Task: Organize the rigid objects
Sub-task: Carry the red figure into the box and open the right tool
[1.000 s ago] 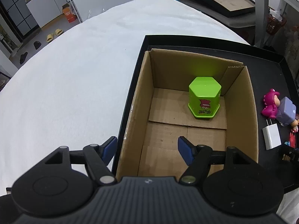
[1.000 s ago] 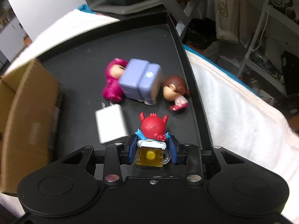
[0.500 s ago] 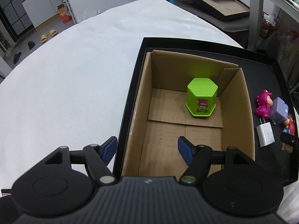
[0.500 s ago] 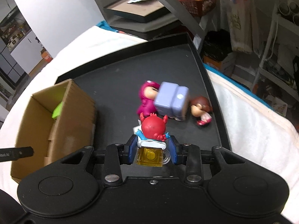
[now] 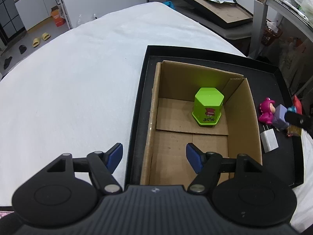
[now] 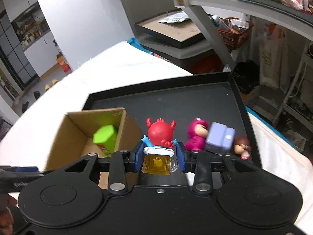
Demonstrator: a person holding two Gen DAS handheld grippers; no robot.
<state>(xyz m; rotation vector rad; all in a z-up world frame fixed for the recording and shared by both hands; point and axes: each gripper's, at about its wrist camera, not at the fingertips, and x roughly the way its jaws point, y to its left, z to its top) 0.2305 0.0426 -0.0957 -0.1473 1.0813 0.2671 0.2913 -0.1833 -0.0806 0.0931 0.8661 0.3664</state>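
Right gripper [image 6: 159,157] clamps red horned toy figure on yellow mug base [image 6: 159,137], raised beside open cardboard box [image 6: 58,146] | left gripper [image 5: 154,154] spread wide, empty, above box's near edge | green hexagonal container [image 5: 208,105] inside box

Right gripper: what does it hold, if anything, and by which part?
The right gripper holds the red figure by its yellow mug-shaped base, fingers on either side.

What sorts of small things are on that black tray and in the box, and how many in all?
Toy figures: 3: red, pink, brown-haired
Green hexagonal container: 1
Purple block: 1
White charger: 1
Total: 6
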